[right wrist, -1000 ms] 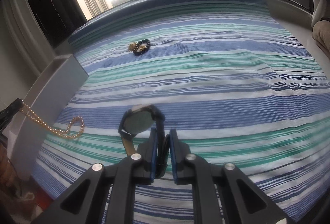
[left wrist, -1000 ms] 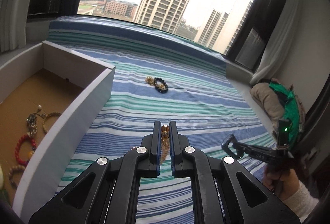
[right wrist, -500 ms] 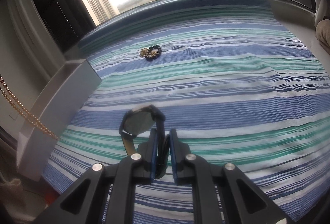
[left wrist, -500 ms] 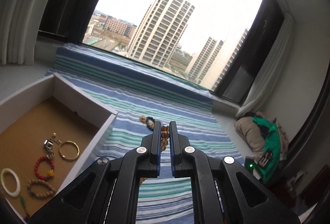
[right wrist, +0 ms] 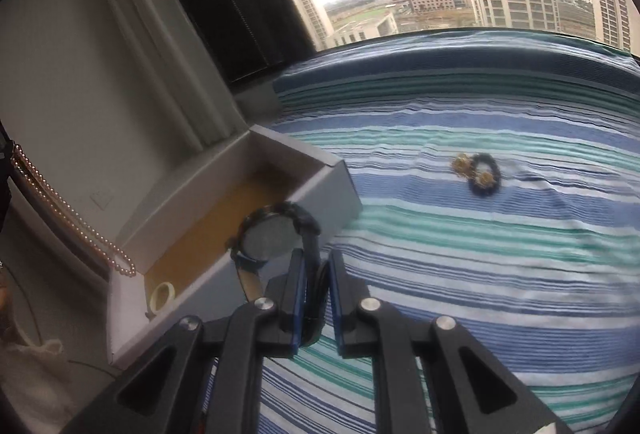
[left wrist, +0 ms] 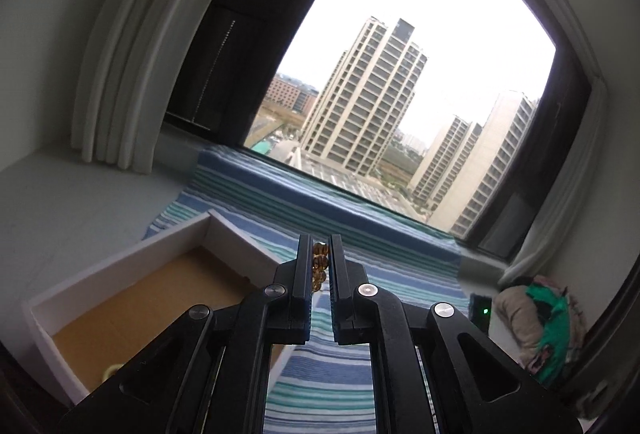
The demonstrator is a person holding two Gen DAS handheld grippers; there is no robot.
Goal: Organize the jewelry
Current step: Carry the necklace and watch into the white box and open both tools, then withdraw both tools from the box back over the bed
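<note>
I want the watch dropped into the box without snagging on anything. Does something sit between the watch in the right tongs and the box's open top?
Nothing visible blocks it. The watch, clamped in the right tongs, hangs at the box's near wall; the open brown floor lies just beyond. The pearl strand dangles over the far corner, clear of that path.

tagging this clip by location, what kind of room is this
Probably a bedroom or living room in a high-rise flat: a bay-window ledge covered by a striped cloth, with curtains at the side and apartment towers outside the glass. A jewelry box sits on the ledge.
</note>
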